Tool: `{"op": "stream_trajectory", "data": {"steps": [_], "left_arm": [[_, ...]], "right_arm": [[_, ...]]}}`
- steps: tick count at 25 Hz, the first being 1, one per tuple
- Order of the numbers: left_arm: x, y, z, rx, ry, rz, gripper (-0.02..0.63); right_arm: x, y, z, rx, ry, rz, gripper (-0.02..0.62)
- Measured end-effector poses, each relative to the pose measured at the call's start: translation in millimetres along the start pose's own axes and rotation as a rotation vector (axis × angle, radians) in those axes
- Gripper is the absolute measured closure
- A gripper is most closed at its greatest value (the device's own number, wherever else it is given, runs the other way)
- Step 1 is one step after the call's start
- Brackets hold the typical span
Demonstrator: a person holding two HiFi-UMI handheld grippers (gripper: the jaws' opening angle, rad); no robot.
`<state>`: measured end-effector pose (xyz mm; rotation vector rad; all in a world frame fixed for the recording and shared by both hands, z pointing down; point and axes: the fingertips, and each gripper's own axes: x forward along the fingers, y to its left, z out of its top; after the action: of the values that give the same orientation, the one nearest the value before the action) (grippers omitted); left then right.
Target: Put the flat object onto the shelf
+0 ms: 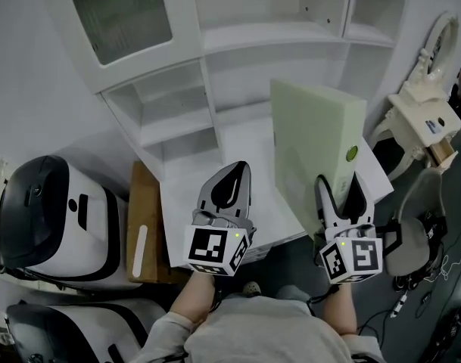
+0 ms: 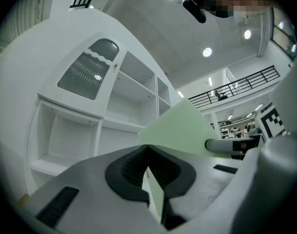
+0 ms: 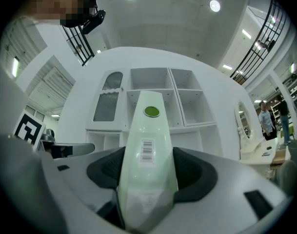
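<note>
Standing before a white shelf (image 1: 215, 119), a person holds both grippers out ahead of the body, forearms side by side and pointing forward. The right gripper (image 1: 338, 180) is clamped on the bottom edge of the flat object (image 1: 317, 138), a pale green panel held upright on edge over a white table (image 1: 207, 195), in front of the shelf's lower compartments. In the right gripper view the jaws press against both faces of the panel (image 3: 147, 130), its barcoded edge facing the camera. The left gripper (image 1: 241, 169) hovers just beside the panel, not touching it, jaws closed tip to tip on nothing.
</note>
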<state>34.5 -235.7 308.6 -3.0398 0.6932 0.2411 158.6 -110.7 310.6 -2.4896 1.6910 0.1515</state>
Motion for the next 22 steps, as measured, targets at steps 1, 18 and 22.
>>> {"op": "stream_trajectory", "data": {"steps": [1, 18, 22], "left_arm": [[1, 2, 0, -0.003, -0.001, -0.004, 0.592], [15, 14, -2, -0.025, -0.017, -0.015, 0.592], [16, 16, 2, -0.027, -0.027, -0.004, 0.592]], "right_arm": [[1, 1, 1, -0.006, -0.001, -0.004, 0.305], [19, 4, 52, -0.397, -0.047, 0.06, 0.305], [27, 10, 77, -0.541, -0.084, 0.098, 0.305]]}}
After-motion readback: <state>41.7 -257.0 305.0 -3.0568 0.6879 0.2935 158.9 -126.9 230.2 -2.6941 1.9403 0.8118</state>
